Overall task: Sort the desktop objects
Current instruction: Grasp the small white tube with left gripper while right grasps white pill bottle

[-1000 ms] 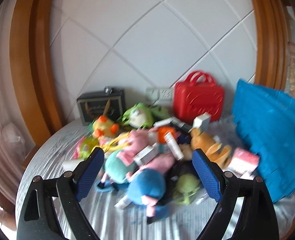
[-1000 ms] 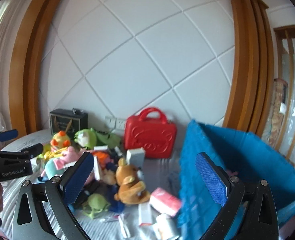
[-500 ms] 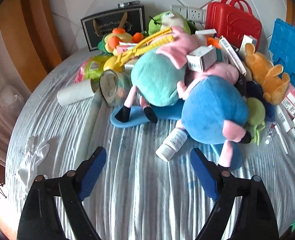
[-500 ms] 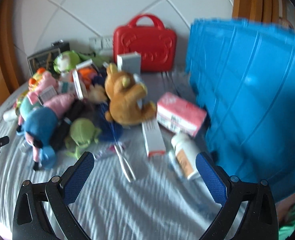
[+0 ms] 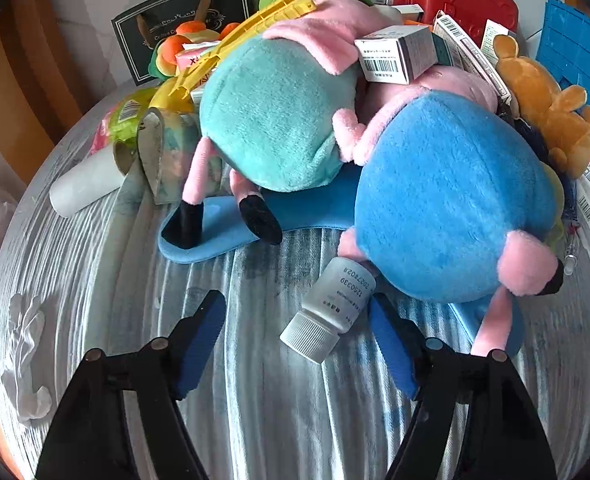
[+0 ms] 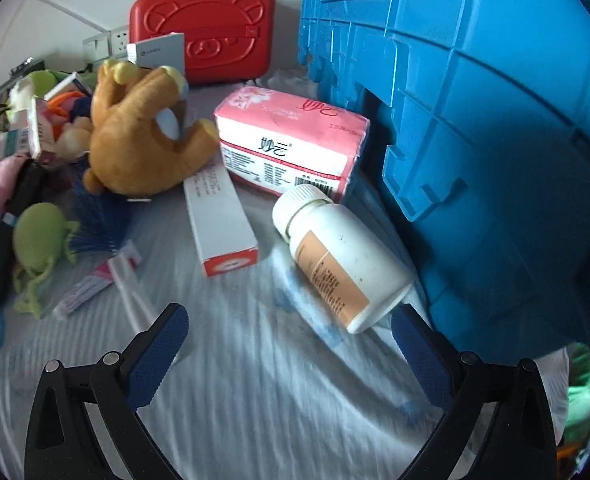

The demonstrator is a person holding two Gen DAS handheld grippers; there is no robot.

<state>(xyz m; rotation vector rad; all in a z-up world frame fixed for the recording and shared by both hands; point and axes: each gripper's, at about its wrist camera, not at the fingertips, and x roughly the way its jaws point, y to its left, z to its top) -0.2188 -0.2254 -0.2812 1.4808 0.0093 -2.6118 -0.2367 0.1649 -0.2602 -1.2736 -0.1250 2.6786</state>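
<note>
My left gripper (image 5: 297, 320) is open just above the grey striped table, its tips either side of a small white bottle (image 5: 331, 312) that lies half under a blue plush (image 5: 455, 200). A teal plush (image 5: 275, 116) with a white box (image 5: 399, 54) on top lies behind. My right gripper (image 6: 289, 334) is open, its right fingertip close to a white bottle with an orange label (image 6: 339, 260) lying beside the blue crate (image 6: 495, 120). A pink tissue pack (image 6: 291, 140), a long white carton (image 6: 219, 220) and a brown bear plush (image 6: 143, 136) lie beyond.
A red case (image 6: 203, 20) and a black box (image 5: 183, 24) stand at the back wall. A blue slipper (image 5: 219, 232), a white roll (image 5: 83, 192), a green plush (image 6: 39, 240), small sachets (image 6: 95, 284) and a white glove (image 5: 27, 360) lie on the table.
Both grippers have dropped low and moved forward toward the table. The left one now straddles the small white bottle; the right one has closed in on the orange-label bottle.
</note>
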